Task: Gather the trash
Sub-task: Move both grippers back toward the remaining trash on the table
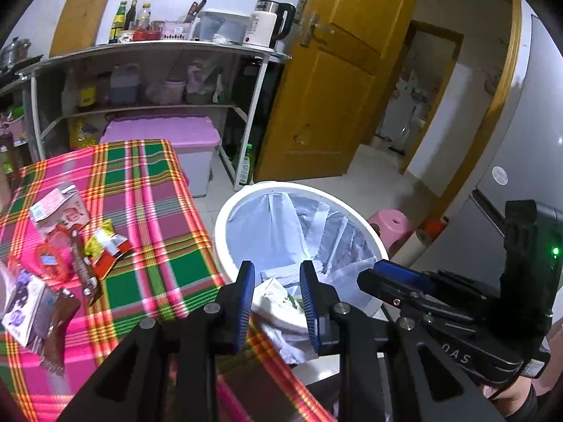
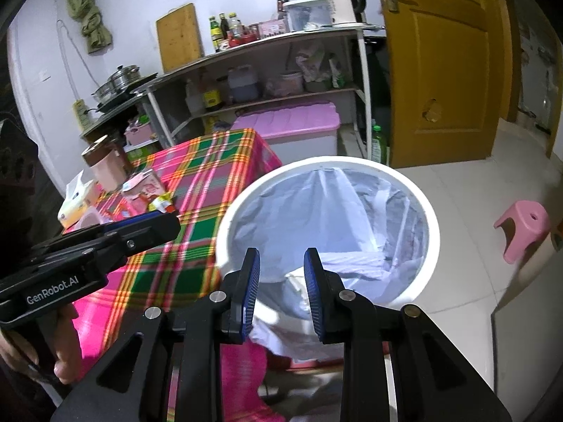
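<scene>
Left tool (image 1: 277, 274) hangs over the near rim of the white trash bin (image 1: 225, 211), blue pads apart, nothing between them. Right tool (image 2: 282, 263) sits just beside it over the same bin (image 2: 434, 232), pads apart too, empty. A pale wrapper (image 1: 274, 295) lies inside the bin liner. Remaining trash (image 1: 70, 246), cartons and snack packets, sits piled on the plaid tabletop (image 1: 158, 211) left of the bin. Pink stool (image 2: 524, 225) stands on the floor beyond.

Hidden in part behind the blue-padded black left gripper (image 1: 277, 293): a pale green-printed paper scrap (image 1: 278, 297) in the white round liner-fitted trash bin (image 1: 228, 211). Too blurred to read: print on the purple-and-white carton (image 1: 21, 302), cut off at the left edge. Bin's near rim (image 2: 434, 246) covered by the black right gripper (image 2: 281, 293).
</scene>
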Demonstrator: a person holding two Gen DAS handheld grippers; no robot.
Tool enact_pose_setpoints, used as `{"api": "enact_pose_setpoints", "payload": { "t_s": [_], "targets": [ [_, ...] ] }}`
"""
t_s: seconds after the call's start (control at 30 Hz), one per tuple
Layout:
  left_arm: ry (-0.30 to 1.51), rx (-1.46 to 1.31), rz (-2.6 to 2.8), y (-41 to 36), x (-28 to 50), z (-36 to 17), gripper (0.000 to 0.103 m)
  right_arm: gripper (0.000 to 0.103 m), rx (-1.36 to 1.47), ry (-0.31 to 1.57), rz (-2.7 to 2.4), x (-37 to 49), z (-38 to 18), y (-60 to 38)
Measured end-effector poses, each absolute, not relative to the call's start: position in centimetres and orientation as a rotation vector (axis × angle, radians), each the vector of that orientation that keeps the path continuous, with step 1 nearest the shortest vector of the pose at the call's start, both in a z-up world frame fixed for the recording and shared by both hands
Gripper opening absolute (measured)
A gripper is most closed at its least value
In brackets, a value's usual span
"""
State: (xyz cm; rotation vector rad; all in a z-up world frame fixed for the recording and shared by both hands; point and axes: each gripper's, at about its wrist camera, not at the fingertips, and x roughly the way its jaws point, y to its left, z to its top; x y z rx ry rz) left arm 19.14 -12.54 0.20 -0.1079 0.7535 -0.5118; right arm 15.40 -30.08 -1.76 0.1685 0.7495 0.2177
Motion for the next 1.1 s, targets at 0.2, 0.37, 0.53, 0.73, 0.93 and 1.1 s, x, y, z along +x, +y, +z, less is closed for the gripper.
{"api": "enact_pose_setpoints", "payload": {
  "t_s": [0.2, 0.37, 0.53, 0.73, 0.93, 1.1],
  "targets": [
    [0.725, -0.094, -0.466, -10.9, 17.0, 0.8, 0.026, 0.027, 0.151, 0.739, 0.249, 14.3, -1.0, -28.4],
    [0.71, -0.099, -0.437, -9.3, 15.3, 1.1, 0.026, 0.028, 0.148, 0.732, 0.284, 13.3, -0.9, -27.1],
    [0.699, -0.1, -0.398, -7.4, 13.6, 1.1, 0.026, 0.035, 0.157, 0.72, 0.317, 12.6, -0.7, -26.2],
    [0.7, -0.125, -0.338, -4.6, 12.2, 0.6, 0.026, 0.035, 0.131, 0.732, 0.371, 12.2, -0.8, -24.3],
    [0.699, -0.14, -0.277, -1.9, 11.5, 0.3, 0.026, 0.035, 0.127, 0.755, 0.42, 12.3, -1.1, -22.5],
    [0.701, -0.161, -0.219, 0.4, 11.3, -0.1, 0.026, 0.036, 0.1, 0.757, 0.453, 12.5, -1.2, -21.1]
  ]
}}
